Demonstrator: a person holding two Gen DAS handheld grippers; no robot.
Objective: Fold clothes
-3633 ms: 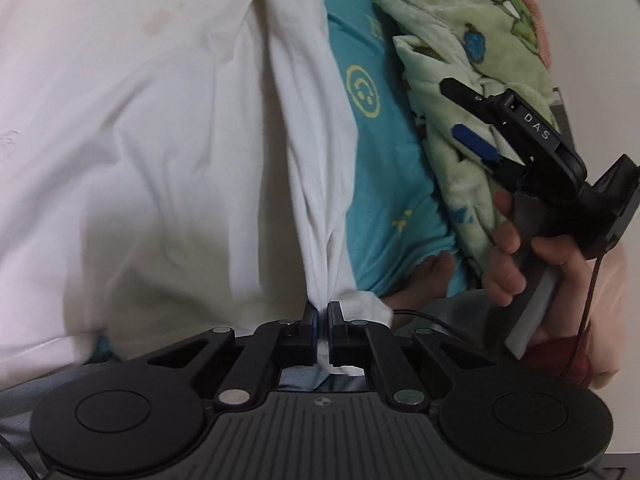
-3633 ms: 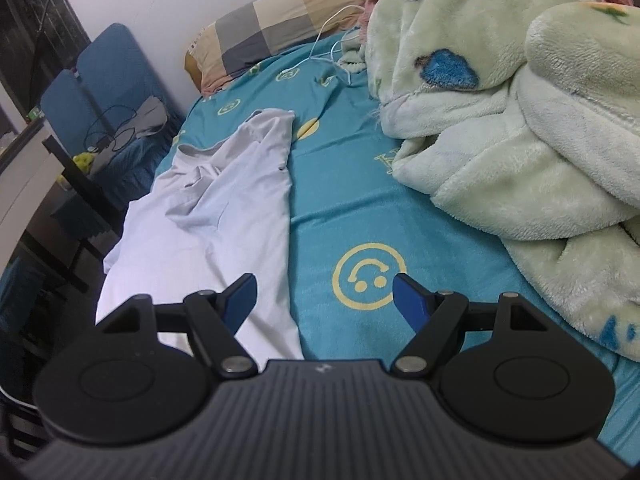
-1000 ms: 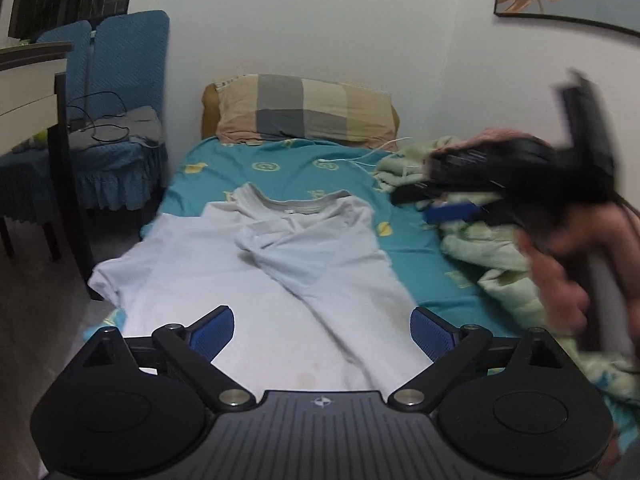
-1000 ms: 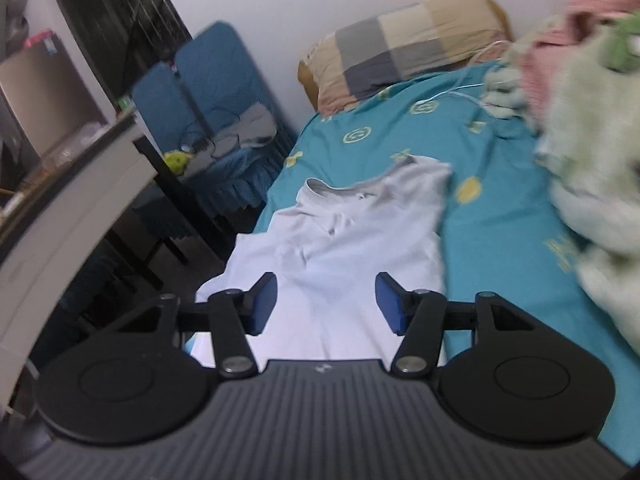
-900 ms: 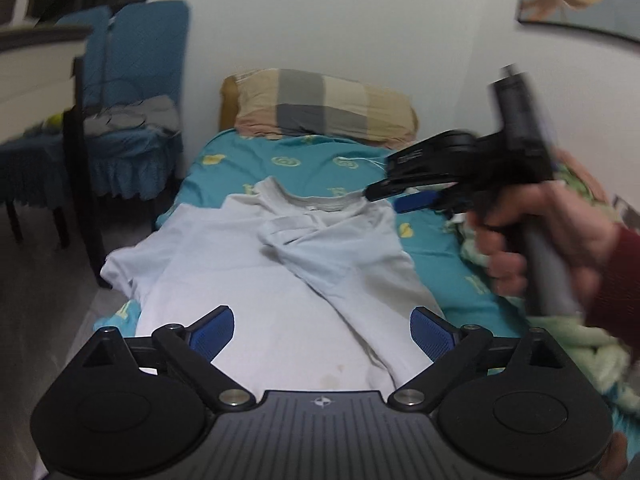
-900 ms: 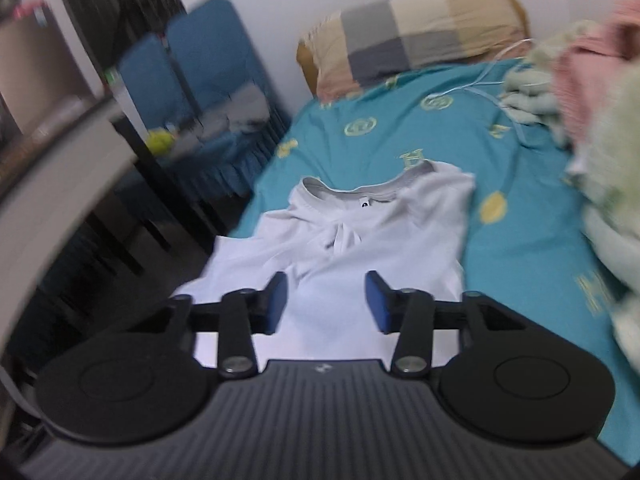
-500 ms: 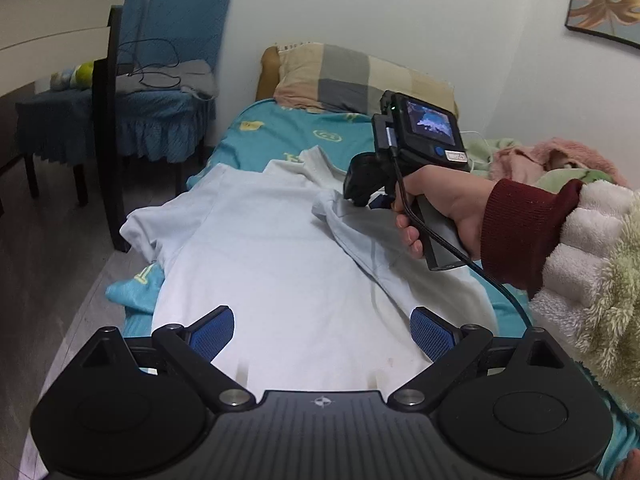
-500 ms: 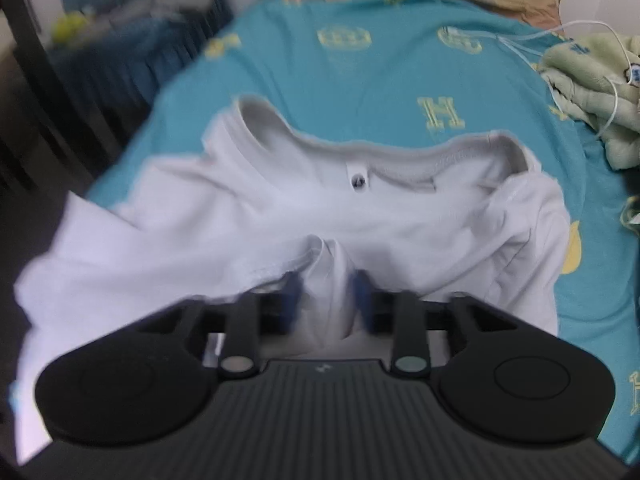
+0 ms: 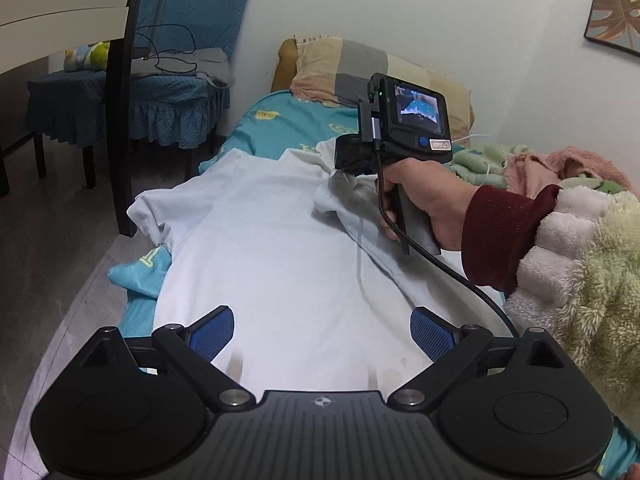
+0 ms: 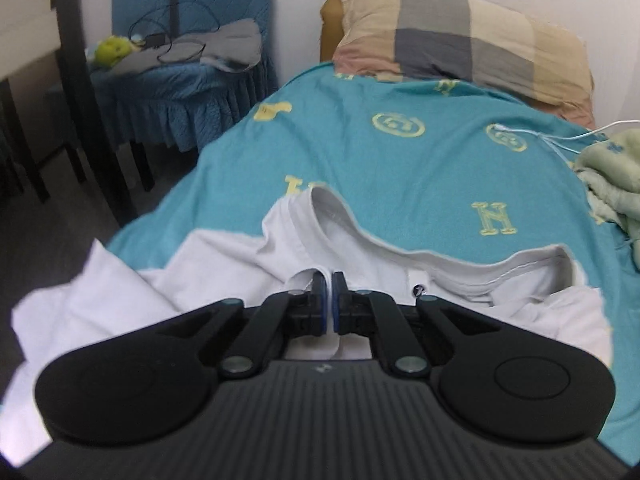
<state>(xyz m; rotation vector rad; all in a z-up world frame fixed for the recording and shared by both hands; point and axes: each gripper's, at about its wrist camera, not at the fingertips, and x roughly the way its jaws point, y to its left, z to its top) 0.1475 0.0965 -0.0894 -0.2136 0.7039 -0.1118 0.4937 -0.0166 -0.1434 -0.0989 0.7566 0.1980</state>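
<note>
A white T-shirt (image 9: 280,248) lies spread on the teal bed sheet (image 10: 400,168), its right side folded over toward the middle. My left gripper (image 9: 322,330) is open and empty above the shirt's lower hem. My right gripper (image 10: 329,300) is shut on a fold of the white T-shirt (image 10: 460,276) just below the collar (image 10: 340,216). In the left wrist view the right gripper (image 9: 352,156) is held by a hand near the collar, its fingers hidden by its body.
A checked pillow (image 10: 460,32) lies at the head of the bed. A green fleece blanket (image 9: 592,264) is heaped along the right side. A blue chair (image 9: 160,80) with cables and a dark table leg (image 9: 120,120) stand left of the bed.
My right gripper swung over to the shirt's collar area, dropped onto the folded sleeve and closed on the cloth. My left gripper let go of the shirt and stays open by the hem.
</note>
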